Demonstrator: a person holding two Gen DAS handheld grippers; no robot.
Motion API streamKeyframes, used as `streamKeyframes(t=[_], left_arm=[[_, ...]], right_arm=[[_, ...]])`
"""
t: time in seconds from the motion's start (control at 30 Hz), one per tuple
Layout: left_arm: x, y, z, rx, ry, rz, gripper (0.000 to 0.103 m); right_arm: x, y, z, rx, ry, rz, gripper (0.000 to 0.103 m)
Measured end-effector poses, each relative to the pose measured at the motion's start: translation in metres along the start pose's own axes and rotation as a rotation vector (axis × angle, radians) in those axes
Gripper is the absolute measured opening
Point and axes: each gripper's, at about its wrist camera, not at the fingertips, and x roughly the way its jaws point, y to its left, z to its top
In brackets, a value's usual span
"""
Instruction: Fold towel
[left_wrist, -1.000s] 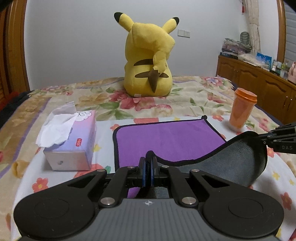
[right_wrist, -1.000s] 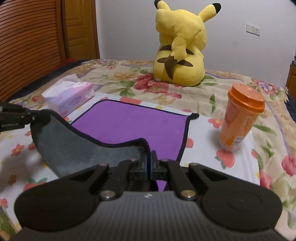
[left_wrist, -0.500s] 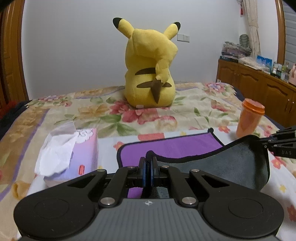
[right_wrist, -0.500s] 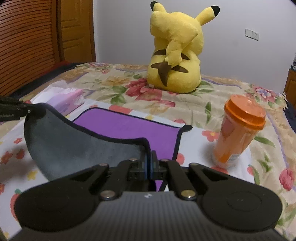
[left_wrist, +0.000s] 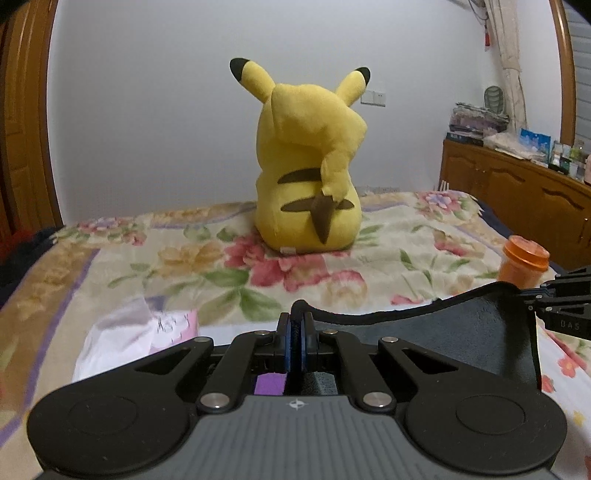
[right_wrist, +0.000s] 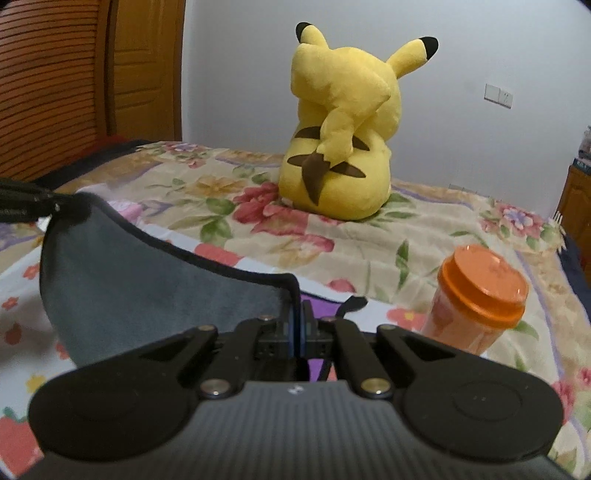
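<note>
Both the left gripper (left_wrist: 295, 325) and right gripper (right_wrist: 300, 314) are pinched tight on the towel (right_wrist: 147, 280) near-edge corners, raised, with its purple far half lying ahead toward the bed's plush-toy end.

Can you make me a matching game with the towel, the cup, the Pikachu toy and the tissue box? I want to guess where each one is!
Things:
1. towel
2. cup
3. Pikachu toy
4. tissue box

Places:
A. sitting at the far end of the bed
B. on the bed's left side
C. held up by both grippers
D. standing on the bed's right side

Pairs: 1-C, 2-D, 3-A, 4-B
</note>
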Motion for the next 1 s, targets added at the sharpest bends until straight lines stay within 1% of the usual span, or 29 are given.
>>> streamKeyframes(t=[0.27,0.47,0.6,0.8,1.0], left_arm=[[0.026,0.005,0.01,0.002,-0.022,0.034,0.008],[0.046,0.006,0.01,-0.005,-0.032,0.054,0.008],[0.06,0.007,0.007,-0.008,-0.025,0.068,0.008],[0.083,0.009,-0.006,-0.001,0.01,0.079,0.008],[0.095,0.008,-0.017,0.008,0.031,0.08,0.008]], right_arm=[[0.021,-0.007,0.01,0.008,-0.028,-0.046,0.004],[0.037,-0.006,0.014,-0.007,-0.042,-0.08,0.004],[0.052,-0.006,0.013,-0.012,-0.03,-0.098,0.004],[0.07,-0.005,0.005,-0.024,-0.006,-0.118,0.004],[0.085,-0.006,-0.006,-0.014,0.033,-0.124,0.004]])
